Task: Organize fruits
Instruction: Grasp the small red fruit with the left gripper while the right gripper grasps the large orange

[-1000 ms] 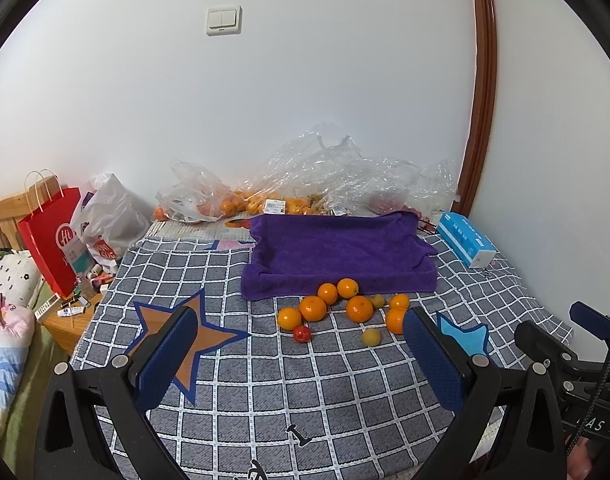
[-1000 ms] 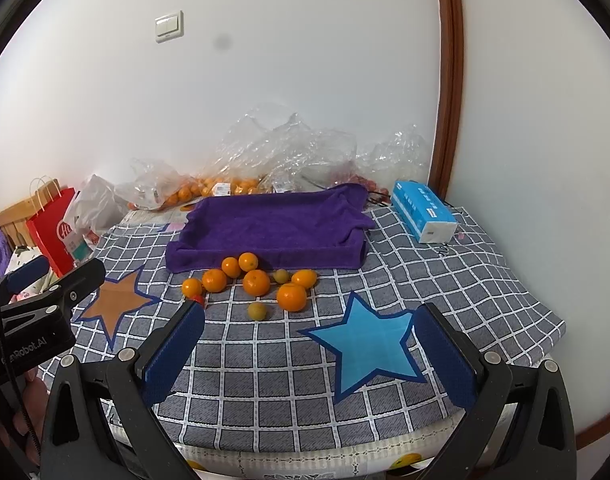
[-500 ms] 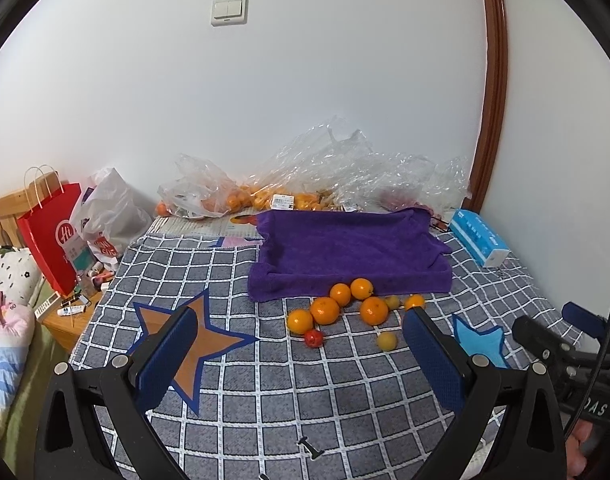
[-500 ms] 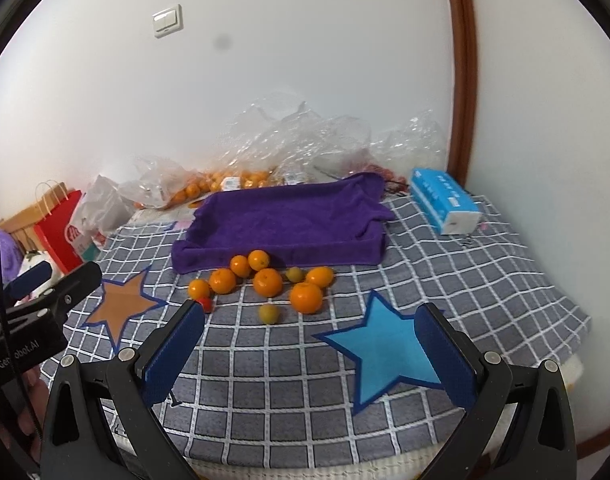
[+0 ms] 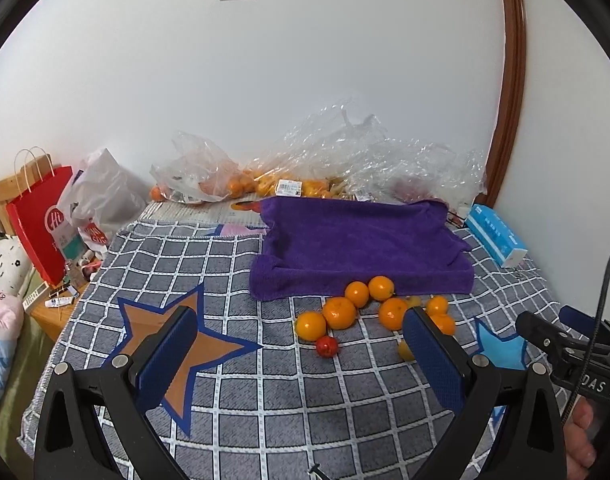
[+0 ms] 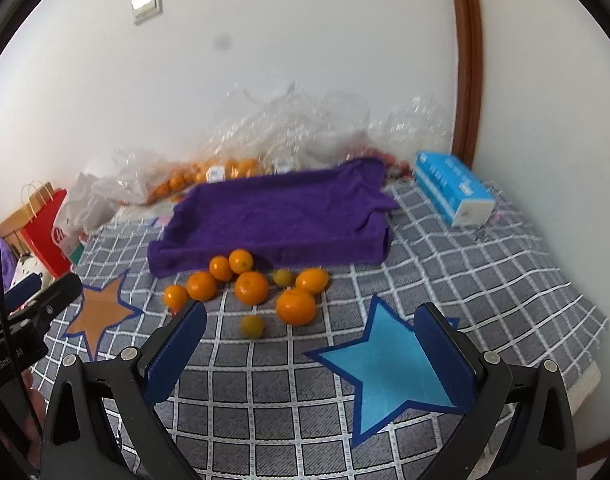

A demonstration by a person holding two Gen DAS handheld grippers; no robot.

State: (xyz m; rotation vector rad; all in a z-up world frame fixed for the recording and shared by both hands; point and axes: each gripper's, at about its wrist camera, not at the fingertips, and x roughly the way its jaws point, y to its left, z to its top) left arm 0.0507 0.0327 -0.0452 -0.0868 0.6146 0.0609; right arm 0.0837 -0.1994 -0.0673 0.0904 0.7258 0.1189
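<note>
Both cameras now sit closer to the round, glossy oranges (image 5: 339, 312) clustered on the checked cloth just before the plush purple towel (image 6: 281, 216). Left gripper (image 5: 301, 364) and right gripper (image 6: 311, 350) hang spread apart, holding nothing.

Orange fruits (image 6: 251, 287) sit by a purple towel (image 6: 281, 216) on a grey cloth (image 6: 485, 280) checked in white.
</note>
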